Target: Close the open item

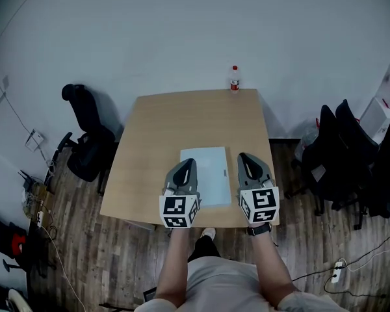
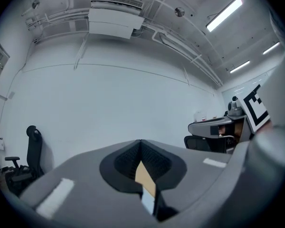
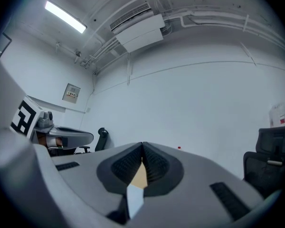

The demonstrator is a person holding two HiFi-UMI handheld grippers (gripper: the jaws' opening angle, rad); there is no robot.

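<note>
A flat pale blue-grey rectangular item [image 1: 207, 173] lies on the wooden table [image 1: 182, 119], near its front edge; its cover lies flat. My left gripper [image 1: 188, 164] hovers at the item's left edge and my right gripper [image 1: 245, 156] just off its right edge. Both are shut with nothing between the jaws. In the left gripper view the jaws [image 2: 140, 142] meet at the tips, and a sliver of table and pale item shows through the gap below. The right gripper view shows its jaws [image 3: 143, 145] pressed together the same way.
A bottle with a red cap [image 1: 234, 78] stands at the table's far edge. A black office chair [image 1: 84, 142] stands left of the table and several black chairs [image 1: 351, 161] stand to the right. Cables lie on the wooden floor [image 1: 78, 252].
</note>
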